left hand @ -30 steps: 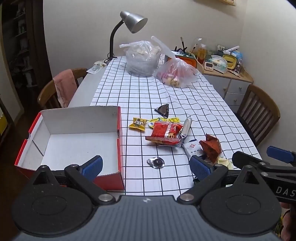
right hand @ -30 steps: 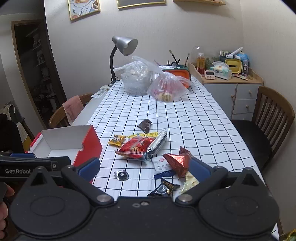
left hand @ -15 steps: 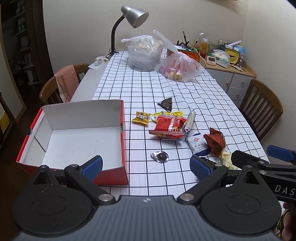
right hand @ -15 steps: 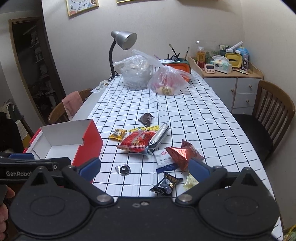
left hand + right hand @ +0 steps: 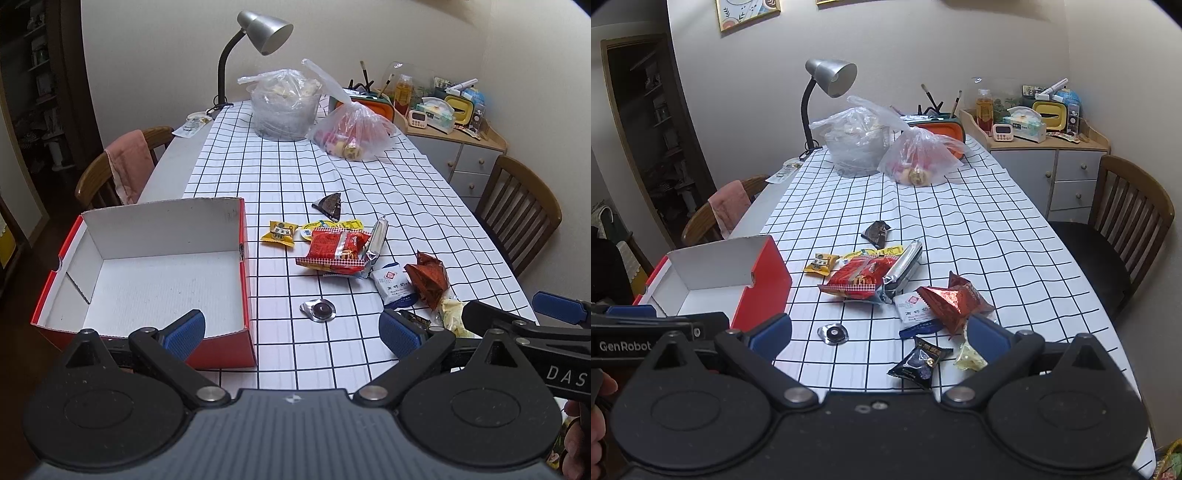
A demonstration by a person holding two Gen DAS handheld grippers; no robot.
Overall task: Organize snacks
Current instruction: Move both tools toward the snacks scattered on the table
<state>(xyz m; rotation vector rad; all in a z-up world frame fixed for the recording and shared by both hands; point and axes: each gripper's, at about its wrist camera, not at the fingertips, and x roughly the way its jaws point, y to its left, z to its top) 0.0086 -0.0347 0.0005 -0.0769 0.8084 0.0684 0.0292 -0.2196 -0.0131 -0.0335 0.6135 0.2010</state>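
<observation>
The left gripper (image 5: 291,329) is hovering above the near edge of the desk (image 5: 280,177) with its blue-padded fingers (image 5: 184,329) spread wide and holding nothing. The right gripper (image 5: 879,334) is hanging just beside it, its fingers (image 5: 986,334) likewise apart and empty.

An open red cardboard box with a white inside (image 5: 147,273) is sitting on the left of the black-and-white checked tablecloth (image 5: 295,173), with nothing in it. The snacks are lying loose to its right: a red crinkly packet (image 5: 334,251) resting partly on a silver foil bar (image 5: 375,247), a small yellow sachet (image 5: 279,233), a dark triangular wrapper (image 5: 330,204) farther back, a white-and-blue sachet (image 5: 393,288) touching a dark red foil pouch (image 5: 426,280), and a round silver foil piece (image 5: 320,309) nearest the left gripper. In the right wrist view, a black packet (image 5: 919,362) and a pale yellow wrapper (image 5: 969,357) are lying close to the near edge.
</observation>
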